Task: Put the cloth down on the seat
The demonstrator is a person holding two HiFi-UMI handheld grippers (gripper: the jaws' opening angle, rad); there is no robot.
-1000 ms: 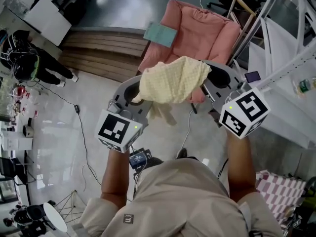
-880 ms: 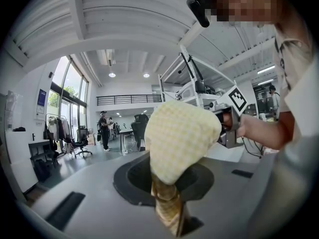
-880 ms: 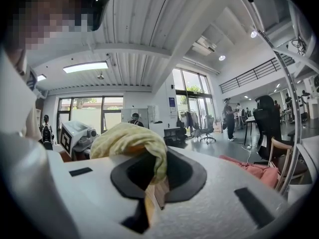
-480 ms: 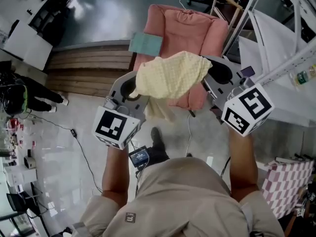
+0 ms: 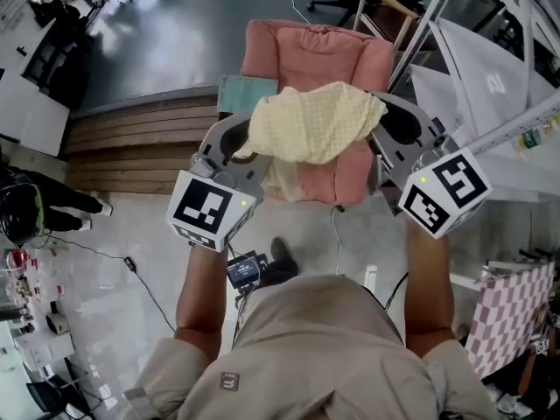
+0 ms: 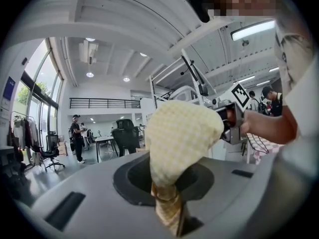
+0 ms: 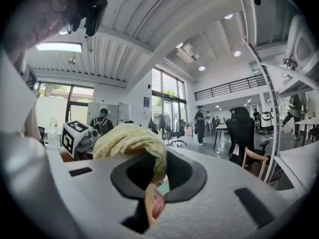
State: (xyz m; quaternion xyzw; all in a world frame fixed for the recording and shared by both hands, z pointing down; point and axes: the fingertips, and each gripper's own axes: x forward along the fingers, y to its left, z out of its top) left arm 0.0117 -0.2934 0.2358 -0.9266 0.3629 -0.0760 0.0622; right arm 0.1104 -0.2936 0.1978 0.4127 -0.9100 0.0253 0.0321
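Now the yellow cloth [image 5: 311, 125] looks limp and light, sagging between left gripper [image 5: 245, 154] and right gripper [image 5: 382, 135], fingers clamped on opposite edges.

The pink armchair [image 5: 319, 55] stands on the floor [image 5: 114, 322]; a teal sheet [image 5: 238, 94] lies at its left edge (seemingly on the armrest).

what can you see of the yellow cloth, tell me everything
The cloth is pale yellow with a fine check, and looks soft and crumpled. It hangs in the air, stretched between the left claw and the right claw, each shut on one end, with a fold drooping near the left claw. In the head view it shows over the pink armchair, apparently clear of it.
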